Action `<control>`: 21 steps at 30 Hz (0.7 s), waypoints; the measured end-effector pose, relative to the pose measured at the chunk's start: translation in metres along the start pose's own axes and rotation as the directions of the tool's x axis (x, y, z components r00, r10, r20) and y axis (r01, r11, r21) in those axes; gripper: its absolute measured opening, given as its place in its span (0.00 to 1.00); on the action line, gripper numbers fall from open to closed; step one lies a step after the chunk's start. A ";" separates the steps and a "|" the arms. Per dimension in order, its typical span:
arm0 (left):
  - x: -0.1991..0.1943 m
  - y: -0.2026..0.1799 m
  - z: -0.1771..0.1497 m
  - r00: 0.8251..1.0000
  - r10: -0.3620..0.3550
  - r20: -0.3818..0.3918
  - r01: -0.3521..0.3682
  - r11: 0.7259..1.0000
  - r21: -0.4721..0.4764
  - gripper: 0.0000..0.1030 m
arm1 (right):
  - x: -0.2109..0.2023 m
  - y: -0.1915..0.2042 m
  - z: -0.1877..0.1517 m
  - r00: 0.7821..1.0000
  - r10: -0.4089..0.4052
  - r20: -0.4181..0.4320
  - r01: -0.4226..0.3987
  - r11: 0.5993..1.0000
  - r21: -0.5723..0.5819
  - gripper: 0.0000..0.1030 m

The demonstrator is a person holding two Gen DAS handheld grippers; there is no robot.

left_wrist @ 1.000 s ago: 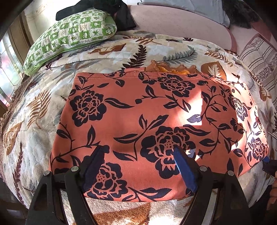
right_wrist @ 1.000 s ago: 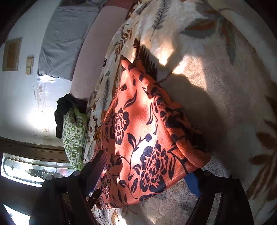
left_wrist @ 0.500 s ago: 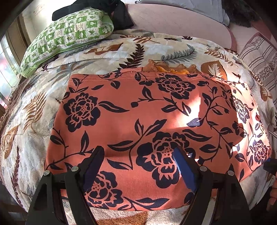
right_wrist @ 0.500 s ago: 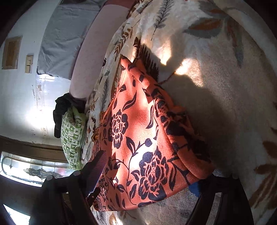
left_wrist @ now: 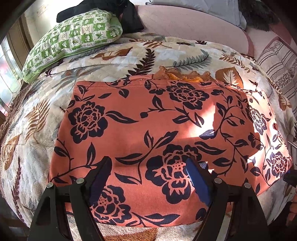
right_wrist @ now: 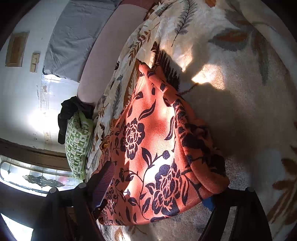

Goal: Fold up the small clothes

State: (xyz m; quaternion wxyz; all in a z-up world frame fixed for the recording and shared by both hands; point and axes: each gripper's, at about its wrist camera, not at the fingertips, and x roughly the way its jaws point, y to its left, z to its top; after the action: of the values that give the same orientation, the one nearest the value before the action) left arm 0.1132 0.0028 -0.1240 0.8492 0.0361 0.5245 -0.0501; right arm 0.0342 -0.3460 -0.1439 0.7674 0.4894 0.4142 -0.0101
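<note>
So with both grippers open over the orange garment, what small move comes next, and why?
Probably lower the left gripper and close on the near hem of the garment. Its fingers hover open above the flat cloth, while the right gripper already straddles a corner, so both ends could lift for a fold.

An orange garment [left_wrist: 159, 129] printed with dark blue flowers and leaves lies spread flat on a cream bedspread [left_wrist: 44, 129] patterned with ferns and brown leaves. At the garment's far edge, a strip of orange lace trim [left_wrist: 182, 75] shows. The left gripper [left_wrist: 148, 178] hangs over the garment's near part, its two fingers wide apart with nothing between them; the right-hand finger carries a blue pad [left_wrist: 196, 181]. A green-and-white checked pillow [left_wrist: 72, 39] rests at the upper left, with a black cloth [left_wrist: 128, 16] behind it. A pink cushion [left_wrist: 189, 24] and a grey pillow [left_wrist: 219, 7] lie beyond; striped fabric [left_wrist: 278, 61] sits at the right. Sunlight patches fall on the garment's right side.
</note>
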 end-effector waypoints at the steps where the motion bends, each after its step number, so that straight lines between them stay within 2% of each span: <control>1: 0.000 0.000 0.000 1.000 0.000 0.001 0.000 1.000 0.001 0.80 | 0.002 -0.002 0.000 1.000 -0.011 -0.005 0.011 1.000 0.008 0.82; 5: 0.008 -0.002 0.002 1.000 0.000 -0.009 0.000 1.000 0.007 0.80 | 0.007 -0.009 0.001 1.000 -0.010 -0.018 0.010 1.000 0.029 0.82; 8: 0.021 -0.004 0.001 0.999 0.024 -0.031 -0.023 0.999 0.030 0.86 | 0.010 -0.006 0.002 0.999 -0.015 -0.028 0.015 1.000 0.013 0.82; 10: 0.019 -0.006 0.001 0.999 0.030 -0.025 -0.029 0.999 0.040 0.86 | 0.009 -0.003 0.003 1.000 -0.013 -0.028 0.013 1.000 -0.005 0.78; 11: 0.017 -0.005 0.001 0.999 0.022 -0.027 -0.021 0.999 0.033 0.86 | 0.007 0.000 0.003 1.000 -0.015 -0.025 0.014 1.000 -0.020 0.70; 12: 0.014 -0.003 0.002 1.000 0.012 -0.026 -0.012 1.000 0.024 0.86 | 0.006 0.003 0.003 0.999 -0.022 -0.024 0.022 0.999 -0.032 0.67; 16: -0.002 0.001 0.004 0.999 -0.003 0.039 0.003 1.000 0.008 0.86 | 0.008 0.001 0.004 0.999 -0.040 -0.035 0.039 0.999 -0.020 0.68; 18: 0.009 0.003 0.002 1.000 0.008 0.020 -0.008 1.000 0.007 0.89 | 0.012 -0.006 0.004 0.997 -0.063 -0.048 0.064 0.998 0.016 0.71; 19: 0.021 0.003 -0.001 1.000 0.012 -0.025 -0.012 1.000 0.010 0.89 | 0.014 -0.008 0.004 0.997 -0.063 -0.050 0.064 0.998 0.021 0.71; 20: 0.030 0.003 -0.004 0.999 0.019 -0.042 -0.018 1.000 0.019 0.95 | 0.016 -0.007 0.004 0.997 -0.069 -0.047 0.069 0.997 0.015 0.71; 21: 0.031 0.003 -0.005 0.999 0.034 -0.011 -0.034 0.999 0.026 0.98 | 0.017 -0.005 0.003 0.996 -0.078 -0.048 0.078 0.997 0.000 0.71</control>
State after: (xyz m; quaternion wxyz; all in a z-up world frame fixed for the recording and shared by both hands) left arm 0.1224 0.0053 -0.1538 0.8464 0.0564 0.5279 -0.0421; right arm 0.0455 -0.3445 -0.1580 0.7559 0.4736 0.4512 -0.0285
